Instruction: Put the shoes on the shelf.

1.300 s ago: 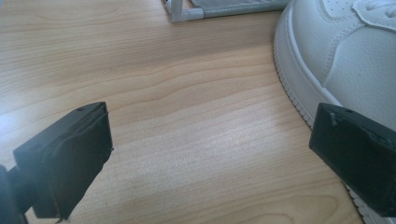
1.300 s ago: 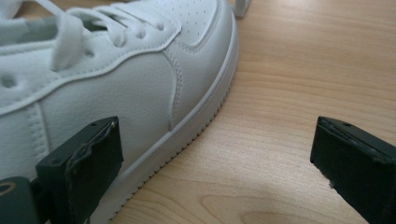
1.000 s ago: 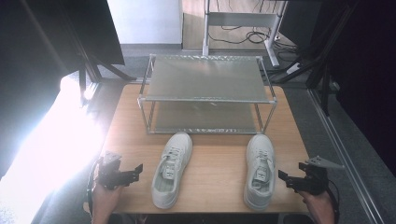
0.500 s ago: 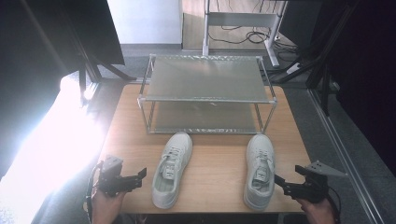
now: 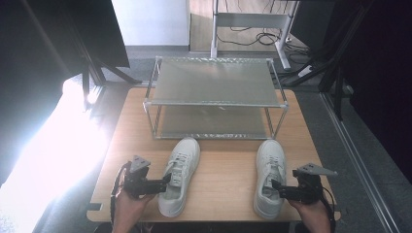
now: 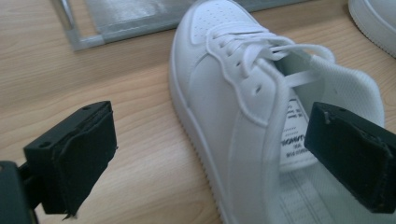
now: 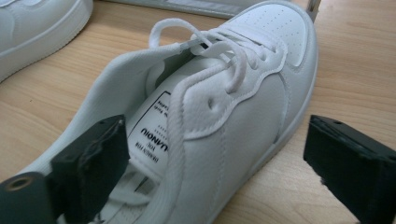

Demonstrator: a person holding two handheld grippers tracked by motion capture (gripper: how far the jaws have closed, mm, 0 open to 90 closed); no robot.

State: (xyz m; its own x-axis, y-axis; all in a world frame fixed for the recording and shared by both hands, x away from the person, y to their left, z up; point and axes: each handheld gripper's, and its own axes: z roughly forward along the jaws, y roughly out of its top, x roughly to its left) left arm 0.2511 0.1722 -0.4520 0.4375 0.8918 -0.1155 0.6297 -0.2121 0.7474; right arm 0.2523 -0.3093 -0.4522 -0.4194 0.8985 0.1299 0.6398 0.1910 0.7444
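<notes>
Left hand-held gripper is level, jaws wide apart, straddling the outer wall of the left shoe on the worktop. Right hand-held gripper likewise straddles the right shoe, unclamped. Both have advanced from beside the shoes.

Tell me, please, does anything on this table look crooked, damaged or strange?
Only a small thing: the left sneaker lies askew, its toe angled toward the right sneaker, which points straight at the two-tier rack. Both stand upright, laces loose. Nothing looks damaged or spilled.
</notes>
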